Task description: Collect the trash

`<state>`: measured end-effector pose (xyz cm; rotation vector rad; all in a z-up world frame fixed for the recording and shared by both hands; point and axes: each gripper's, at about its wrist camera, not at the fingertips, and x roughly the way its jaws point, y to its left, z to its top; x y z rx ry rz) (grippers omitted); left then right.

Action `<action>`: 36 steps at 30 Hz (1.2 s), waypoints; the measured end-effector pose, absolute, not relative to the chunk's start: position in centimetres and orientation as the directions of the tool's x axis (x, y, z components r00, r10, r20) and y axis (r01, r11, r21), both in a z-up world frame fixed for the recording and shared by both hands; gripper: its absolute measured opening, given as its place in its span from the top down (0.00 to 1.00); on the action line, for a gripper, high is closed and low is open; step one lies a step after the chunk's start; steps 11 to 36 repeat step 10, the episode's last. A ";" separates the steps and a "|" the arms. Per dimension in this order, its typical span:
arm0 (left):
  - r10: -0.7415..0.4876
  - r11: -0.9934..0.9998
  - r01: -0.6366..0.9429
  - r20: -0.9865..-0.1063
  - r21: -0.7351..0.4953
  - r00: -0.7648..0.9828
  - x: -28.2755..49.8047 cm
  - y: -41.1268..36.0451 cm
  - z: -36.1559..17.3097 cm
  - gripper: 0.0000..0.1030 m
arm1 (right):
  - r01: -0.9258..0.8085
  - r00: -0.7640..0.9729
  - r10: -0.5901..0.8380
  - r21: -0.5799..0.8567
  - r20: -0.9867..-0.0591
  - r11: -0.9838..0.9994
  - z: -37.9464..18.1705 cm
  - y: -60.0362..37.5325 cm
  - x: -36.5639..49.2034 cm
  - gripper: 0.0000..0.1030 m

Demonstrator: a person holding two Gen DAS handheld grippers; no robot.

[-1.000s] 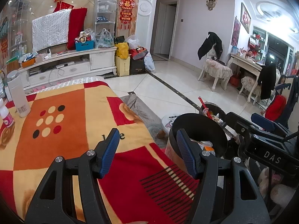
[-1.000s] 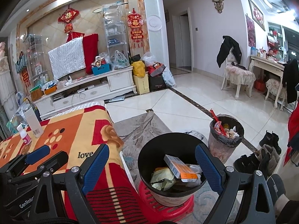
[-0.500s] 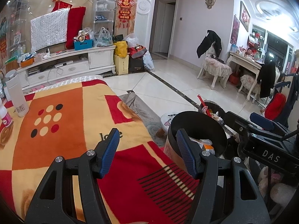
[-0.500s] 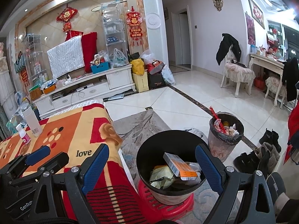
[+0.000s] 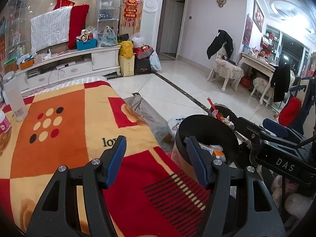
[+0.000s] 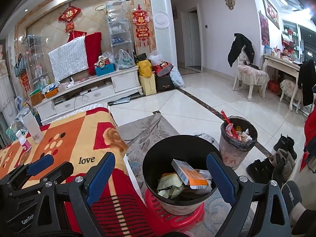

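A black trash bin [image 6: 148, 159] stands on a red stool [image 6: 178, 220] beside the blanket-covered table [image 6: 83, 138]. Inside lie an orange-and-white box [image 6: 190, 175] and a crumpled yellow-green wrapper [image 6: 169, 183]. My right gripper [image 6: 160, 155] hovers over the bin, open wide, with nothing between its pads. My left gripper [image 5: 155, 139] is open above the table's right edge, also empty, with the bin [image 5: 207, 126] just to its right. The right gripper [image 5: 258, 127] shows at the right of the left wrist view, and the left gripper [image 6: 49, 167] at the lower left of the right wrist view.
A tall white bottle [image 6: 32, 128] and a small pink-labelled bottle [image 6: 24, 142] stand at the table's far left. A second, full lined bin [image 6: 238, 140] is on the tile floor behind the black one. Dark shoes [image 6: 276, 158] lie to the right. A grey rug [image 6: 142, 130] covers the floor beside the table.
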<state>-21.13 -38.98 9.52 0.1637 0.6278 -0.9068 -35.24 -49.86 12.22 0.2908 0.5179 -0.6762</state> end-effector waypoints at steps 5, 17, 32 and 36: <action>-0.692 0.612 0.778 -0.574 -0.143 0.438 -20.8 -38.7 9.3 0.39 | 0.657 0.660 -0.515 0.088 -0.547 0.749 12.1 -49.8 -35.2 0.10; -0.689 0.614 0.778 -0.575 -0.137 0.442 -20.4 -38.1 9.1 0.39 | 0.649 0.659 -0.507 0.080 -0.555 0.757 12.0 -49.6 -34.7 0.10; -0.689 0.614 0.778 -0.575 -0.137 0.442 -20.4 -38.1 9.1 0.39 | 0.649 0.659 -0.507 0.080 -0.555 0.757 12.0 -49.6 -34.7 0.10; -0.689 0.614 0.778 -0.575 -0.137 0.442 -20.4 -38.1 9.1 0.39 | 0.649 0.659 -0.507 0.080 -0.555 0.757 12.0 -49.6 -34.7 0.10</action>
